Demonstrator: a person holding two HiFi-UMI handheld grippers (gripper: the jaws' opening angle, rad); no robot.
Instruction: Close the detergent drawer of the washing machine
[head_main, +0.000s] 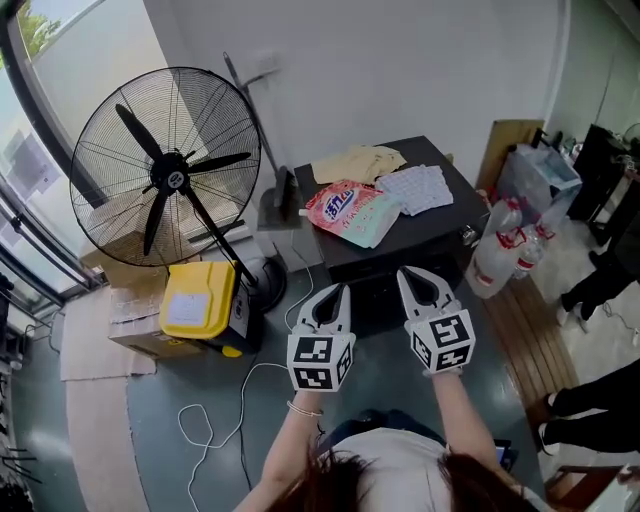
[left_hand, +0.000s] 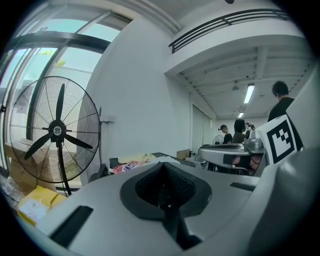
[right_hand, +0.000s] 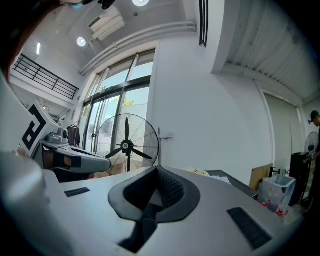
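The black washing machine (head_main: 440, 205) stands against the white wall, seen from above. On its lid lie a pink detergent bag (head_main: 345, 208), a yellow cloth (head_main: 360, 162) and a white checked cloth (head_main: 417, 188). I cannot make out its detergent drawer; the front is largely hidden behind my grippers. My left gripper (head_main: 343, 289) and right gripper (head_main: 403, 272) are held side by side in front of the machine, apart from it, pointing toward it. The left gripper (left_hand: 161, 164) has its jaws together with nothing between them. The right gripper (right_hand: 156, 169) is shut and empty too.
A large black pedestal fan (head_main: 165, 165) stands left of the machine, with a yellow box (head_main: 198, 298) at its foot and a white cable (head_main: 215, 420) across the floor. Water bottles (head_main: 500, 255) and a clear bin (head_main: 540, 175) crowd the right side. People stand at far right (left_hand: 280, 102).
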